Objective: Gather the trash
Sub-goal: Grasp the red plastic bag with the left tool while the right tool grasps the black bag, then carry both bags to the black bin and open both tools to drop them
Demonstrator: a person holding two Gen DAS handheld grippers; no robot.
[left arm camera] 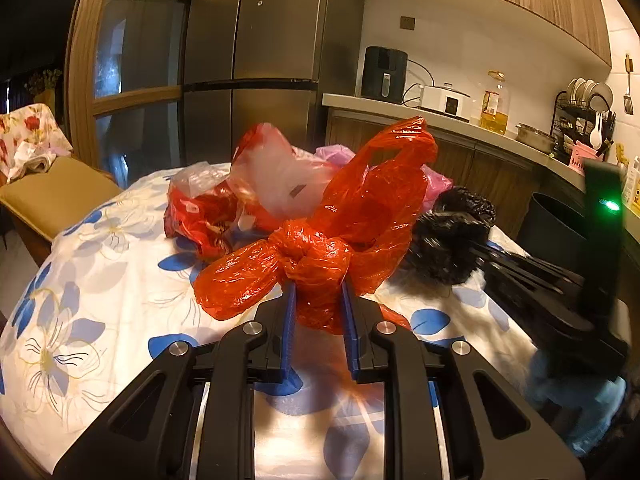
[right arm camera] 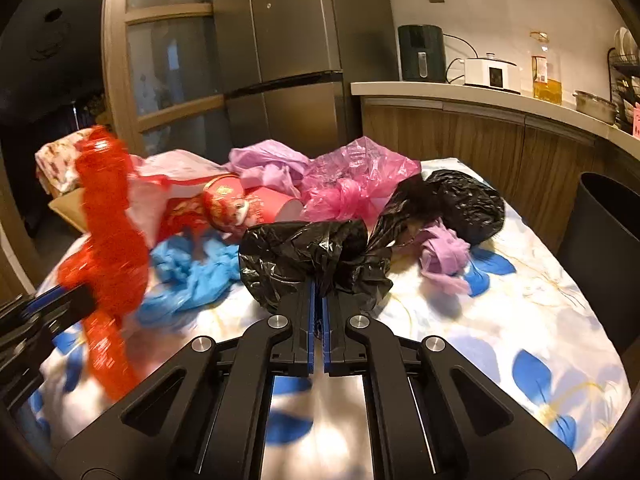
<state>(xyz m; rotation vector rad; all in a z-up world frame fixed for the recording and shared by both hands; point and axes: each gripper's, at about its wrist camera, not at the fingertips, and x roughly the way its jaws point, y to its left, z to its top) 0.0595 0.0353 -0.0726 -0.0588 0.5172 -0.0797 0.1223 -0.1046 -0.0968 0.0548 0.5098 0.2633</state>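
My left gripper (left arm camera: 319,286) is shut on a knotted red plastic bag (left arm camera: 316,248) and holds it above the flowered tablecloth (left arm camera: 100,280). The same red bag (right arm camera: 108,240) shows blurred at the left of the right wrist view. My right gripper (right arm camera: 319,286) is shut on a crumpled black plastic bag (right arm camera: 312,260), which also shows in the left wrist view (left arm camera: 452,240). On the table lie a pink bag (right arm camera: 352,188), lilac bags (right arm camera: 268,164), a blue bag (right arm camera: 192,276), another black bag (right arm camera: 468,204), a small lilac knot (right arm camera: 444,256) and red cup packaging (right arm camera: 240,208).
A dark bin (right arm camera: 604,248) stands at the table's right side, also in the left wrist view (left arm camera: 552,224). Behind are a grey fridge (right arm camera: 288,60), a counter (right arm camera: 480,96) with an air fryer, cooker and oil bottle, and a cushioned chair (left arm camera: 52,192) at the left.
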